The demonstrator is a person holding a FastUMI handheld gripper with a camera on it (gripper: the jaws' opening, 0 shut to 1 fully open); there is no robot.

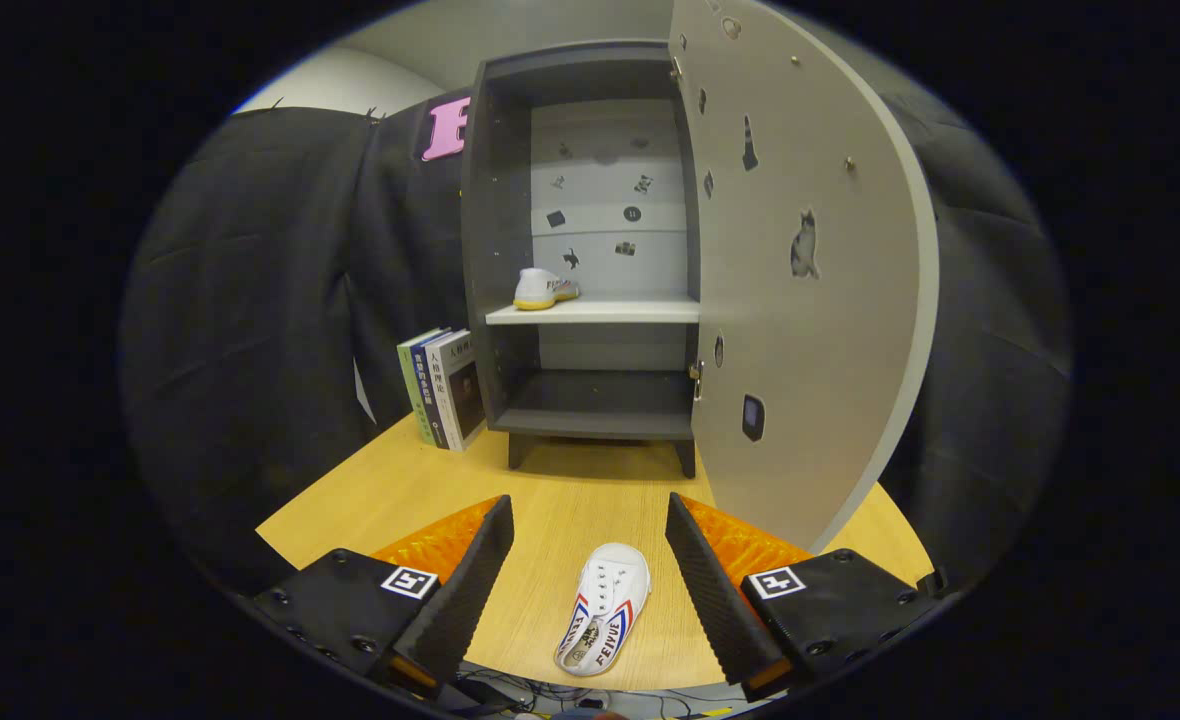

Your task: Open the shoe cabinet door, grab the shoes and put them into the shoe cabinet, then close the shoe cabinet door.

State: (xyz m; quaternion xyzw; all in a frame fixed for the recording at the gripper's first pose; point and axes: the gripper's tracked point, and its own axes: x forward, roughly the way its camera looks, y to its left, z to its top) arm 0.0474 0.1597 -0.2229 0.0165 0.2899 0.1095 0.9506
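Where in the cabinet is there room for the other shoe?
The white middle shelf is bare to the right of the white yellow-soled shoe. The dark bottom shelf of the grey cabinet is all free. The white sneaker with red and blue stripes lies on the wooden table, between the open tool fingers.

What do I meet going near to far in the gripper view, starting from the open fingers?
Open gripper, its fingers either side of the white sneaker on the wooden table → books → open shoe cabinet → second sneaker on its white shelf.
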